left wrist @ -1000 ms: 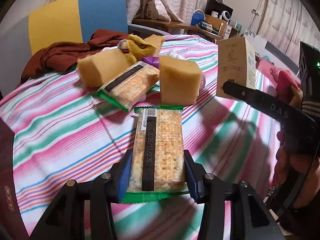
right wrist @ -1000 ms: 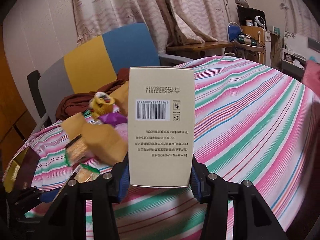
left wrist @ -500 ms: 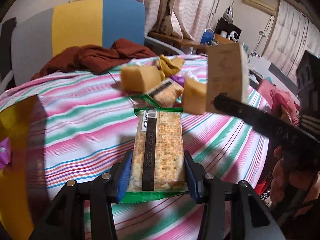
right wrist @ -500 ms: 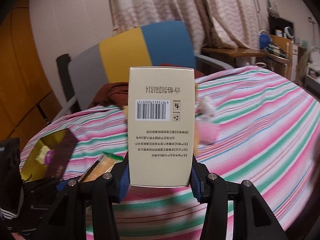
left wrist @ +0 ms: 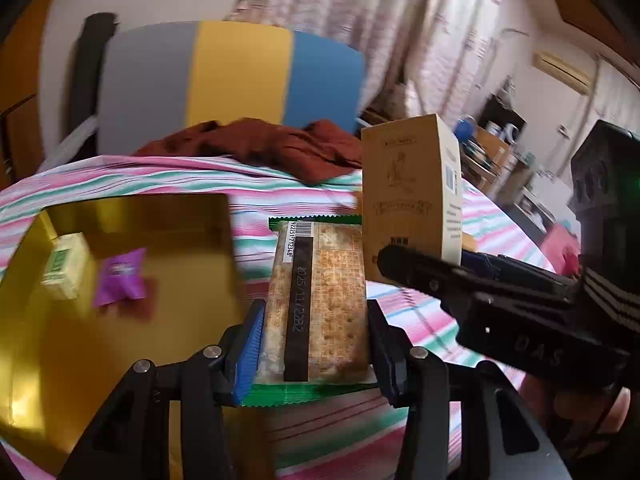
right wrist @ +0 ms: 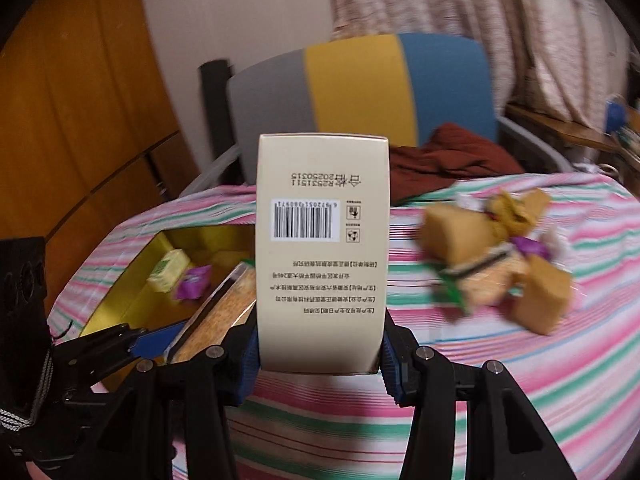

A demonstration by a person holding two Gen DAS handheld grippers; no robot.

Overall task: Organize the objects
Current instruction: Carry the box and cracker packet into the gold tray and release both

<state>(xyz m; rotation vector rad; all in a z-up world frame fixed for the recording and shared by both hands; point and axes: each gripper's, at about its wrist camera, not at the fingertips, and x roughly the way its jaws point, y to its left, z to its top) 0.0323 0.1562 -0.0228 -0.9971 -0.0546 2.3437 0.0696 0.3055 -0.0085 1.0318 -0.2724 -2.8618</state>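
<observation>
My left gripper (left wrist: 316,352) is shut on a green-edged cracker packet (left wrist: 318,304), held above the striped table just right of a gold box (left wrist: 120,320). The gold box holds a small green-and-cream packet (left wrist: 66,266) and a purple candy (left wrist: 120,278). My right gripper (right wrist: 320,354) is shut on a beige carton (right wrist: 322,252) with a barcode, held upright. The carton also shows in the left wrist view (left wrist: 408,196), right of the cracker packet. The left gripper and cracker packet (right wrist: 224,312) show at the lower left of the right wrist view, over the gold box (right wrist: 132,304).
A pile of yellow sponge-like blocks, another cracker packet and candies (right wrist: 496,256) lies on the striped tablecloth (right wrist: 520,380) to the right. A grey, yellow and blue chair (right wrist: 360,88) with a dark red cloth (right wrist: 448,160) stands behind the table.
Both grippers have swung left with their loads. The gold box has come into view at the left, and the pile of objects has passed to the right.
</observation>
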